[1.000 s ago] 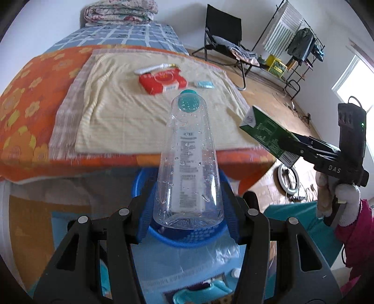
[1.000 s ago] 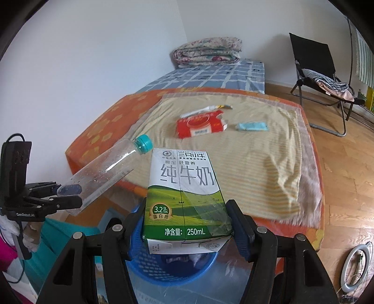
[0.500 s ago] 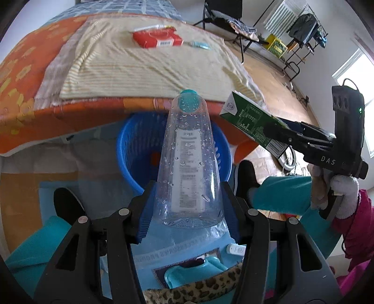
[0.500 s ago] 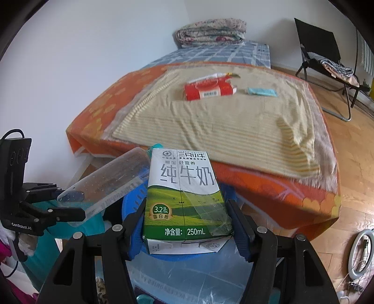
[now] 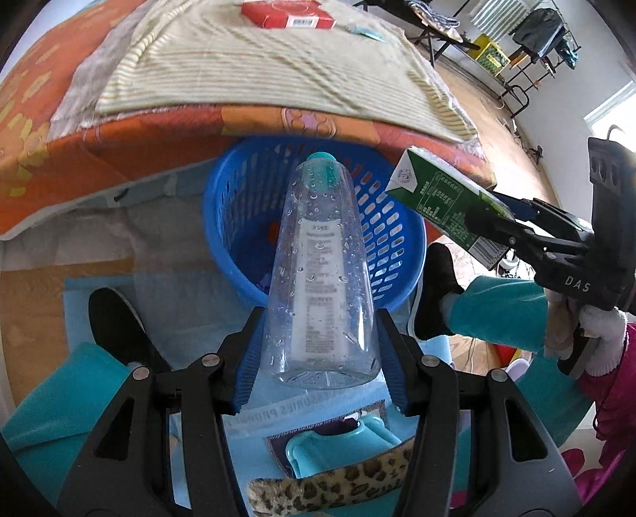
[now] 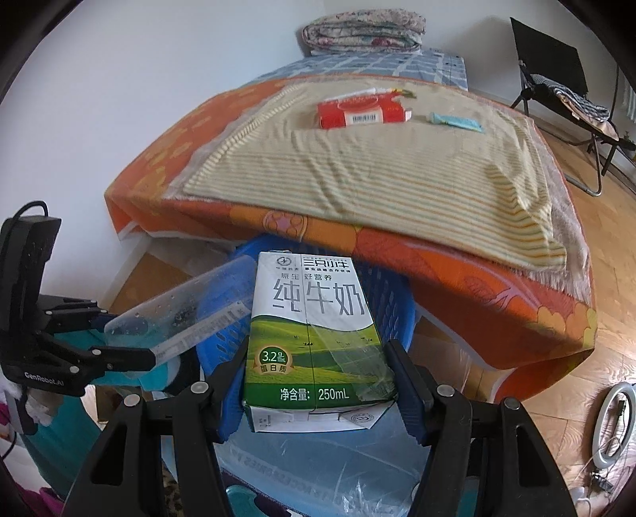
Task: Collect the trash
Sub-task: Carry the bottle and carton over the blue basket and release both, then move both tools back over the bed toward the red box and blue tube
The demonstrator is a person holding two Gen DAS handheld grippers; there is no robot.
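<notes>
The left gripper [image 5: 320, 364] is clamped on the wide base of a clear plastic water bottle [image 5: 320, 286], its blue ribbed pads [image 5: 246, 370] pressing on either side. The bottle is beaded with droplets inside, carries a white label and ends in a teal cap [image 5: 321, 159] that points away from the camera, over the open mouth of a blue plastic laundry-style basket [image 5: 397, 238] with slotted walls.

The right gripper [image 6: 318, 391] grips the bottom end of a green and white milk carton [image 6: 314, 338] printed with Chinese characters and "250mL". The carton's top end reaches over the same blue basket [image 6: 391, 294]. In the left wrist view the carton [image 5: 445, 206] hangs tilted above the basket's right rim, held by the black right gripper [image 5: 493, 228] in a gloved hand [image 5: 584, 338] with a pink sleeve.

The basket stands on the floor, partly tucked under the edge of a bed covered by an orange flowered sheet [image 6: 457, 274] and a striped beige cloth [image 6: 377, 171]. On the cloth, well away from the basket, lie a red packet [image 6: 363, 111] and a small light-blue wrapper [image 6: 455, 121]. A person's teal trouser legs and black shoes [image 5: 435, 286] stand either side of the basket. A folded quilt [image 6: 363, 32] sits at the bed's far end, and a black folding chair [image 6: 552, 83] stands to the right on the wooden floor.
</notes>
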